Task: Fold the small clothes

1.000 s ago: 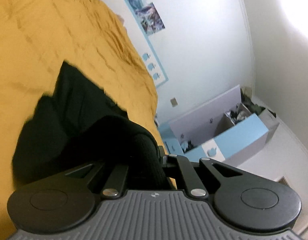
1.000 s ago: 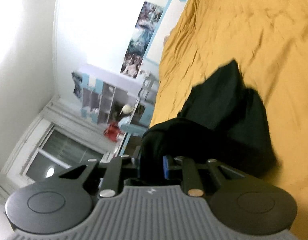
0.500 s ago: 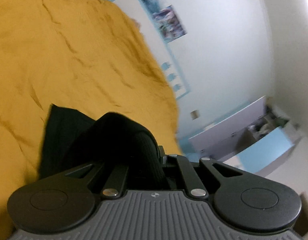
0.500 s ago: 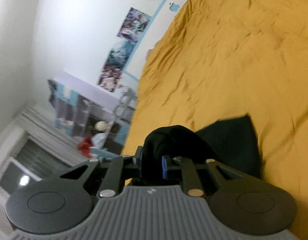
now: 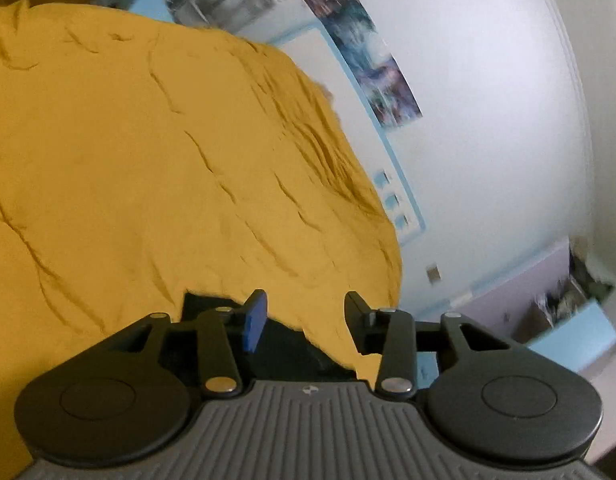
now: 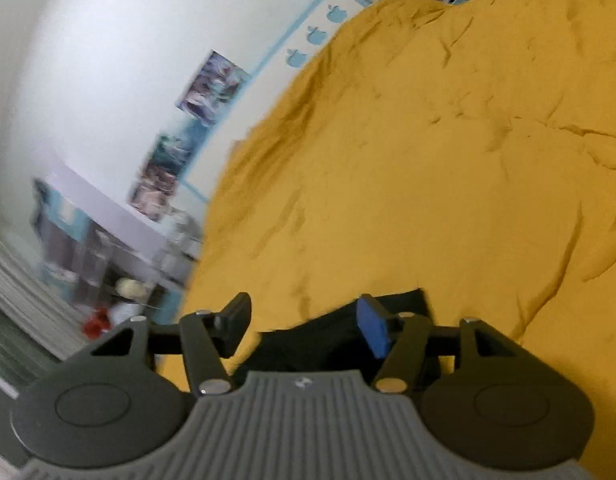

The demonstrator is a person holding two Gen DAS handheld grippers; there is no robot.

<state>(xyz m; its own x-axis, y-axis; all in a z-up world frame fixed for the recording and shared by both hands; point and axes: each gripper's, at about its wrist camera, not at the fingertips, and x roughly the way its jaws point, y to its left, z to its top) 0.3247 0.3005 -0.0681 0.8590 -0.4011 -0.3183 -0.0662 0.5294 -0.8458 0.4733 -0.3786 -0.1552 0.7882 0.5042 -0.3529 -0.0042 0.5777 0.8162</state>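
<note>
Over the mustard bedspread (image 5: 147, 168) we are holding the left gripper (image 5: 303, 316) spread wide, gripping nothing, with the black garment (image 5: 283, 348) lying just beneath it; our right gripper (image 6: 303, 320) is likewise gaping empty above that cloth.

Garment (image 5: 291, 350) lies on the bed (image 5: 147, 184), low in both wrist views, just under the spread fingers (image 5: 253, 320) of the left gripper (image 5: 303, 316) and right gripper (image 6: 303, 320). In the left view, wall posters (image 5: 364, 56) run behind the bed's far edge, with an open box (image 5: 568, 320) on the floor to the right. In the right view, shelving (image 6: 87, 248) stands left of the bed, below the posters.
</note>
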